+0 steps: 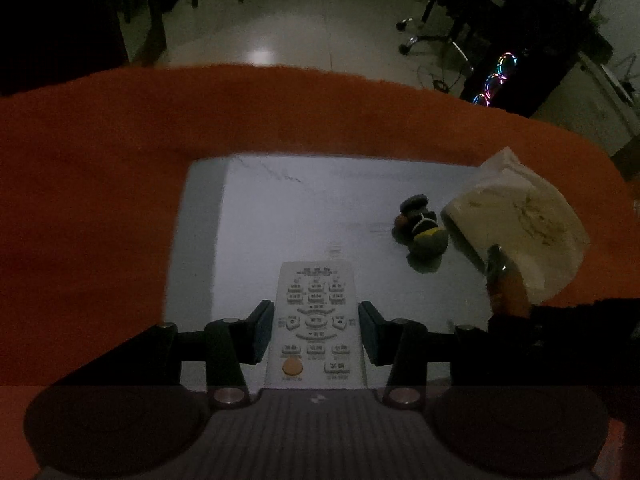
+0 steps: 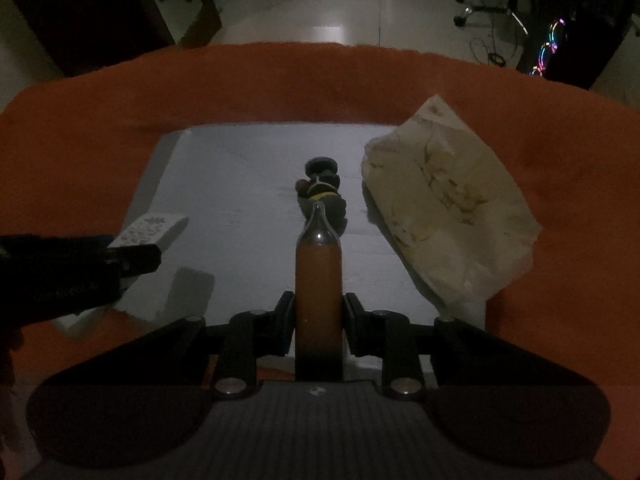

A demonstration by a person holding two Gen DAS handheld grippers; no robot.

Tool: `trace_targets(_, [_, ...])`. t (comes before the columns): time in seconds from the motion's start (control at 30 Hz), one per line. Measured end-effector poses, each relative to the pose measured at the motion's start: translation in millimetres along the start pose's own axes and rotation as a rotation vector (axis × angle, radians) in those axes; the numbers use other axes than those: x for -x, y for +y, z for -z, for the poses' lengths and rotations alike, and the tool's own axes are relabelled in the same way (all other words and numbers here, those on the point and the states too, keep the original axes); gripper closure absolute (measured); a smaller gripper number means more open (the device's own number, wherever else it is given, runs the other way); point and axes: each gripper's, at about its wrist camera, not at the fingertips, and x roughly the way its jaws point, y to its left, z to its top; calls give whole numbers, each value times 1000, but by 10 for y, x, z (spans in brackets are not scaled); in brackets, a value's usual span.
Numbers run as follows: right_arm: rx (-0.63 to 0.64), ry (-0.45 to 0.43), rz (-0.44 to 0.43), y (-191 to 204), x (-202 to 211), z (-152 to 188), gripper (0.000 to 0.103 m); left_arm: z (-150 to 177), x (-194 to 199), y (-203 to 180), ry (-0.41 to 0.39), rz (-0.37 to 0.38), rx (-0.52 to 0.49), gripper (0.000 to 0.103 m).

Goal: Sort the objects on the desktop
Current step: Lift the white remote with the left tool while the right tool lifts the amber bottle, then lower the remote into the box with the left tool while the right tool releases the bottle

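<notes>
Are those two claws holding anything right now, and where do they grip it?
Yes. The left gripper pinches a white remote control across its long sides. The right gripper clamps the lower body of an orange tube.

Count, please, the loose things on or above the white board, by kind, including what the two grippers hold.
Remote control, held by the left gripper: 1
Orange tube, held by the right gripper: 1
Small dark figurine, on the white board: 1
Pale crumpled bag, at the board's right edge: 1
Total: 4
</notes>
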Motion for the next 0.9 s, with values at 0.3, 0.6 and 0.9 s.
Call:
trace_targets(0.3, [52,-51,-7,229,545,199,76,262,683,-1,-52,34,-5,62])
trace_targets(0.6, [128,-87,-25,322,1003,692,75,805,1192,-255,-63,97,-114,62])
trace_targets(0.9, [128,-25,-68,244,1053,1258,75,1318,1273,-518,-21,143,-185,62])
